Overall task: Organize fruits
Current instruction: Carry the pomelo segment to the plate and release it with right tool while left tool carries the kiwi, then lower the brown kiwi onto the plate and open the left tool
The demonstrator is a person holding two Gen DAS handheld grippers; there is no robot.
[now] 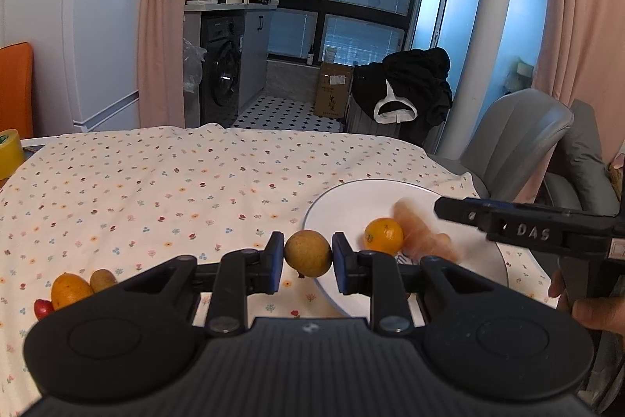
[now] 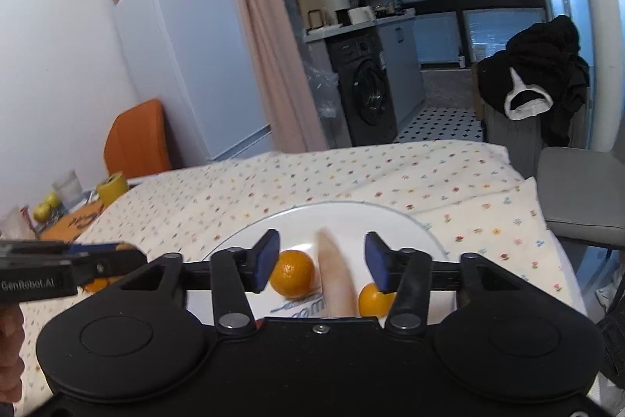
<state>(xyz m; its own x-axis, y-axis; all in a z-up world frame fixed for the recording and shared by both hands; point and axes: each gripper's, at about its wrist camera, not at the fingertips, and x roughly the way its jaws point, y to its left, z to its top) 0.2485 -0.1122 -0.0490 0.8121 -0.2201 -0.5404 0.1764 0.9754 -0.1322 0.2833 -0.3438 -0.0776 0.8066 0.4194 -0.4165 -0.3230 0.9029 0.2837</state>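
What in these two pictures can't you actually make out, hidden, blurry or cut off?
- Pale orange thing on the plate: motion-blurred in both views, so what it is stays unclear.
- Second orange, right wrist view: partly behind the right hand-held gripper.
- Fruits at lower left, left wrist view: partly covered by the left hand-held gripper; the red one is barely showing.
- Brown round fruit: its kind is unclear.
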